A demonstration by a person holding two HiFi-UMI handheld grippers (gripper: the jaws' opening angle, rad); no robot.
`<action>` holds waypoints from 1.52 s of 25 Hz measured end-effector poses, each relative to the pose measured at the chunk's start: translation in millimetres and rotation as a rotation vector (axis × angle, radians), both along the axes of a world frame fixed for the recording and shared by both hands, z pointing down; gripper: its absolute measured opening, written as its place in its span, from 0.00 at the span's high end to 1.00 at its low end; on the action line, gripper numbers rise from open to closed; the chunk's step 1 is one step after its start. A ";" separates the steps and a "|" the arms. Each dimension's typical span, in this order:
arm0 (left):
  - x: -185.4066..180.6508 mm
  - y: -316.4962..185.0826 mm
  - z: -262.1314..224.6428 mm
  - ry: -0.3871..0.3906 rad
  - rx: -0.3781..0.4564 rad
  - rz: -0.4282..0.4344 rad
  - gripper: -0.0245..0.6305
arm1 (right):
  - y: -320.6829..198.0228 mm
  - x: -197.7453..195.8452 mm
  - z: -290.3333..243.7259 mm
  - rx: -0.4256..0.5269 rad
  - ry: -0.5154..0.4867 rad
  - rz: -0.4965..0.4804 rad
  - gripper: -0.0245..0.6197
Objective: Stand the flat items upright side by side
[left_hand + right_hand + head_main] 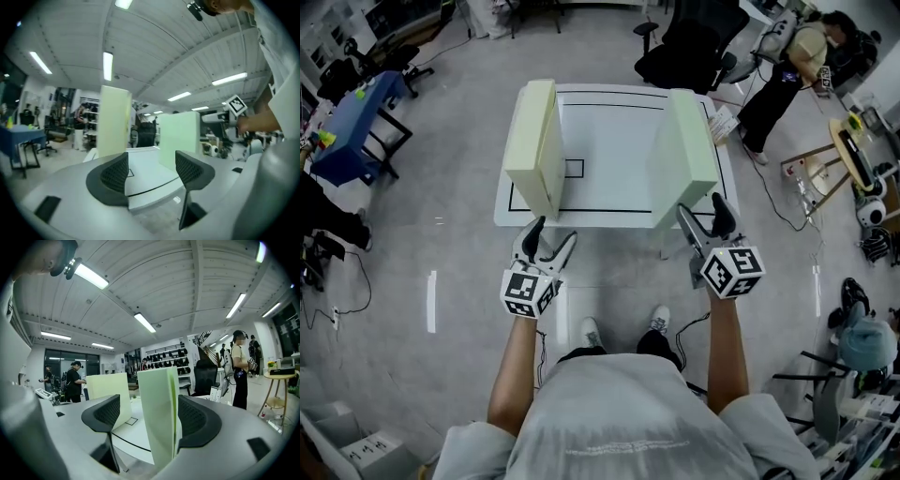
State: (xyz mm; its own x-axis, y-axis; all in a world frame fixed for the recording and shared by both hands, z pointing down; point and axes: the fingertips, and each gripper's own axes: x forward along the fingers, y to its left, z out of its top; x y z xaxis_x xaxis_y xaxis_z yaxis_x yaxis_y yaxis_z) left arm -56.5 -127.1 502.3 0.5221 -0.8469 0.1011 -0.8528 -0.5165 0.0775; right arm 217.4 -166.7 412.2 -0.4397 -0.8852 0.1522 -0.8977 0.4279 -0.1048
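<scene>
**Desk:** How far along was the job when this was taken?

**Photographer:** Both flat items were already on edge on the white table [609,211]. The left foam slab [536,145] stood at 11 o'clock from the person and the right foam slab [686,155] at 1 o'clock. They were well apart, near opposite ends of the black outline. By my reading the standing was done and what was left was closing that gap, if "side by side" meant near each other.

**Desk:** Which way did they run?

**Photographer:** Seen from above, each top edge lay along the 12-to-6 line, with the broad faces turned to 3 and 9, parallel and facing each other. Whether they were taller than they were long, I couldn't tell.

**Desk:** And the tongs?

**Photographer:** The left gripper [553,232] hung off the table's near edge at 6 o'clock of its slab, jaws wide and nothing between them. The right gripper [700,206] stood wide too. The right slab's near end sat between its jaws, close to the right one, with a clear gap on the left, so it wasn't clamped.
</scene>
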 end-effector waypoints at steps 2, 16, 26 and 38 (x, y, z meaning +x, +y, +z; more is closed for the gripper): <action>-35.4 -3.5 -0.4 0.099 -0.025 -0.124 0.44 | 1.6 -7.6 9.8 -0.017 0.015 0.002 0.37; -59.7 -79.1 19.4 -0.057 -0.118 -0.195 0.37 | -30.5 -10.4 70.5 -0.123 0.090 0.069 0.35; -58.0 -99.4 37.1 -0.017 -0.154 -0.217 0.48 | -56.9 -4.5 85.6 -0.148 0.109 0.107 0.42; -49.3 -96.9 39.2 -0.029 -0.174 -0.224 0.49 | -61.1 -16.1 86.7 -0.120 0.092 0.101 0.43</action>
State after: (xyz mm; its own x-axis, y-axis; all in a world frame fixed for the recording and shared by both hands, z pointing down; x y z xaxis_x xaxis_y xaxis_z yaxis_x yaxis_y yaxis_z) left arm -105.8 -224.0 541.5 0.3189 -0.9093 0.2674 -0.9472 -0.2961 0.1229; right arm 201.3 -227.8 498.9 -0.3288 -0.8971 0.2951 -0.9437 0.3244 -0.0652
